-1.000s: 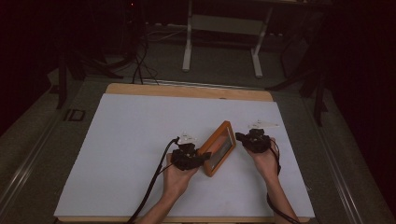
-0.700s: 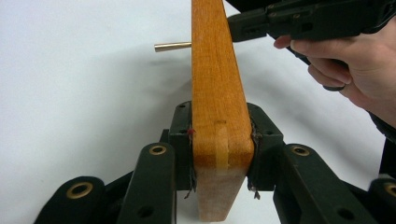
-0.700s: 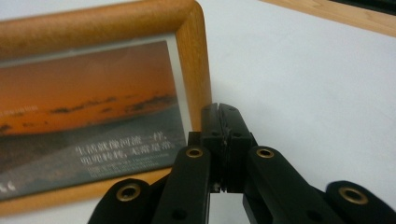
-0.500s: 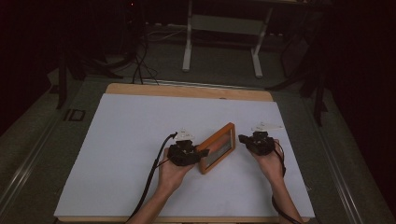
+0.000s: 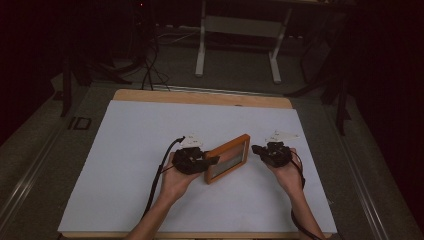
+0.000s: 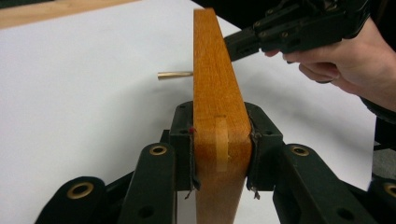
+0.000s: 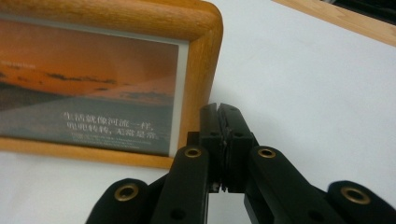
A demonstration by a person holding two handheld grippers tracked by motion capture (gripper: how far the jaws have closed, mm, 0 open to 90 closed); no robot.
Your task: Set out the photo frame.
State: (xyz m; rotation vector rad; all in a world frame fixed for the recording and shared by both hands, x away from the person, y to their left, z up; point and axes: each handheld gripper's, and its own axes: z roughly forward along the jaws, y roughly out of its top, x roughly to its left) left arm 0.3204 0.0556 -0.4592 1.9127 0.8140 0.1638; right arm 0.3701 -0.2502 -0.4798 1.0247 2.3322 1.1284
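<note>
Jaws of the left gripper are squeezing the near end of the wooden picture frame, which is standing on its long edge in the middle of the white table. Its long side is running from near-left to far-right, with the sunset picture facing the right gripper. That gripper's jaws are pressing together on nothing, just beside the frame's far end.
</note>
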